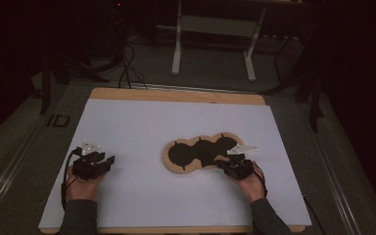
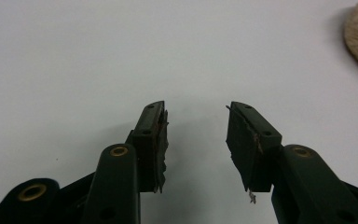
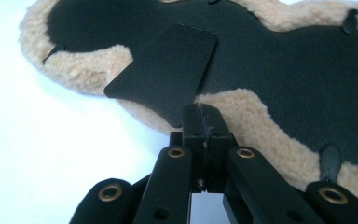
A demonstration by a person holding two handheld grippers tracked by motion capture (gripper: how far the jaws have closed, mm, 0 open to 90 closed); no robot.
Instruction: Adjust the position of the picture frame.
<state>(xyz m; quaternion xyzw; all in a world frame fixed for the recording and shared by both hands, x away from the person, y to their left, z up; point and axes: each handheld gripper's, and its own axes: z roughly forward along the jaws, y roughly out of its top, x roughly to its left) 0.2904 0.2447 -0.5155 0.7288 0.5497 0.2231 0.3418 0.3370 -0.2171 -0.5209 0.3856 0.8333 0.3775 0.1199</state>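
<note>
Gripping a black flap (image 3: 168,84) at its near corner, the right tool (image 3: 204,122) is working with its jaws clenched on that thin edge. Largest first: the bench (image 1: 142,127) is carrying a fleece-rimmed pad (image 1: 203,152), lying flat right of centre, black face up, with the flap lifting off its near lobe. To do this well, I judge, the flap should be peeling back slowly and low, so the pad is not dragging. The left tool (image 2: 196,140) is resting released on bare bench, well apart; pinning the pad's left edge would help.
</note>
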